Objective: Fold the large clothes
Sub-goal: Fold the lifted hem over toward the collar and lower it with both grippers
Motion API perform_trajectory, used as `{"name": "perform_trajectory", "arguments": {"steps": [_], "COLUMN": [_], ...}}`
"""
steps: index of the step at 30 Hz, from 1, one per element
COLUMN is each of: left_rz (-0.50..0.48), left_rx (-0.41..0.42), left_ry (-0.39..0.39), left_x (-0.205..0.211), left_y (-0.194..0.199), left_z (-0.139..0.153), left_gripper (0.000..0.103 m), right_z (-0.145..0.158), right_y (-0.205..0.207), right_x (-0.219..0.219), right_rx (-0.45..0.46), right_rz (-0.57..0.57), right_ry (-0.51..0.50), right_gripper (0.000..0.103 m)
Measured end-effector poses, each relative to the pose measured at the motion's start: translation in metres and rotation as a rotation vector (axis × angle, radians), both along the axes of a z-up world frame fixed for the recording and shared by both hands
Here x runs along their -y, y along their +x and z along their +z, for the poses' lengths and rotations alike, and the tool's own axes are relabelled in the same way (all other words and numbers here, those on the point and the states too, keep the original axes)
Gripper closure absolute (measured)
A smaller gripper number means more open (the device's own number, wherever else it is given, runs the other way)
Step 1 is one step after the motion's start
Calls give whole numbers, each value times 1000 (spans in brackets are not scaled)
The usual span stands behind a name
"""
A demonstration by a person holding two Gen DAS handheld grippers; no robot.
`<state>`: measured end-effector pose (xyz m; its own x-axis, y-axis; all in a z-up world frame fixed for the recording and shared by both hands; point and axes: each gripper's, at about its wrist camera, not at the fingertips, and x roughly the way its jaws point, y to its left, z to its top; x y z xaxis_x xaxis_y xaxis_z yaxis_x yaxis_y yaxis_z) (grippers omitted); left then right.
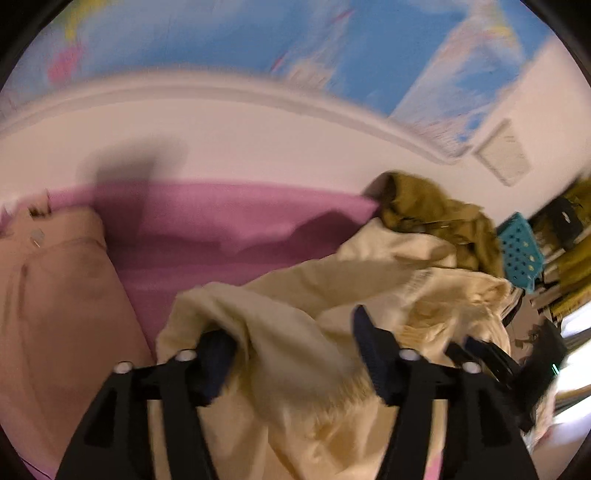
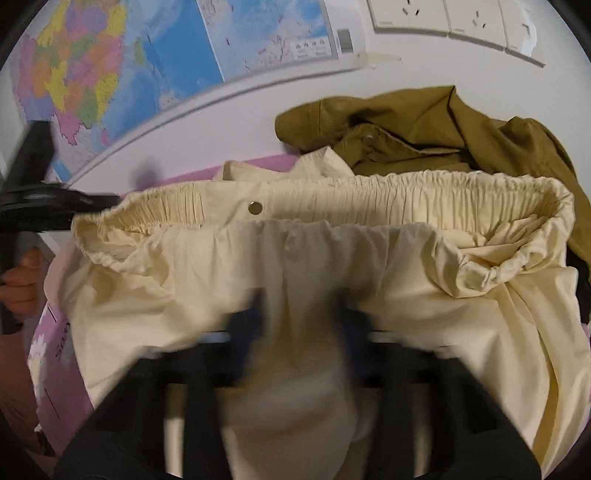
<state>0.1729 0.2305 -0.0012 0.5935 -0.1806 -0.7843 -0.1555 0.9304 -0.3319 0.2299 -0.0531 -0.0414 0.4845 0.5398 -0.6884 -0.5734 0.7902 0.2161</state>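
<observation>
Cream trousers (image 2: 406, 302) mid-frame on the pink bed (image 1: 221, 229), being arranged for folding.
Right gripper (image 2: 299, 314) is pinched on cloth below the waistband (image 2: 369, 192); left gripper (image 1: 291, 339) gapes wide, cloth between its fingers, no clamp. Best move, likely: left regrips the waistband's left end, pulls it taut, clear of the olive garment (image 2: 424, 122) at upper right.

White wall (image 2: 461, 66) with map (image 2: 110, 55)

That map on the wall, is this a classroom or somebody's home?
Probably a room at home, perhaps a bedroom. Cream trousers and an olive garment lie on a pink sheet, with a map and wall sockets behind.
</observation>
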Motion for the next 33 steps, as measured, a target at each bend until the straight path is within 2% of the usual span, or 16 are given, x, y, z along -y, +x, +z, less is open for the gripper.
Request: {"name": "perform_trajectory", "arguments": {"steps": [1,4,6,7,9,12,14,16,19,20,22,23,25,27,29,33], "left_rz": [-15,-125,-182,-214,-253,-241,-214,-179,-166,-153,-121,-103,-58,-30,-23,-29], "left_rx": [36,133,163,161,129,69,10,-14,50,96,197,235,285,281,246,200], "left_ry": [9,34,117,187,222,277,297,306,283,293,316,325,354,397,408,340], "left_x": [3,21,42,58,75,87,85,78,68,64,55,51,40,30,23,3], "left_y": [-8,-35,-43,-43,-35,-12,3,9,-5,-18,-45,-58,-82,-101,-110,-124], "left_z": [7,27,29,24,9,-23,-47,-64,-59,-50,-32,-26,-19,-22,-34,-54], "left_gripper": [34,31,27,27,27,27,27,27,27,27,21,15,12,9,9,9], "right_z": [1,16,39,46,54,32,12,10,29,36,47,50,47,38,30,-1], "right_y": [0,-2,-2,0,11,36,47,43,19,8,-13,-27,-46,-67,-82,-88], "right_x": [1,6,11,12,8,-10,-18,-13,12,23,53,75,108,151,176,198], "right_rx": [18,75,152,166,179,115,64,57,96,115,141,152,166,170,174,93], "right_rz": [5,-12,-35,-39,-53,-73,-87,-68,-48,-44,-36,-48,-87,-158,-225,-266], "right_ry": [-1,22,61,74,75,0,-42,-31,32,61,123,154,183,184,156,111], "right_gripper": [97,100,100,100,100,98,85,80,59,52,47,43,39,33,22,21]}}
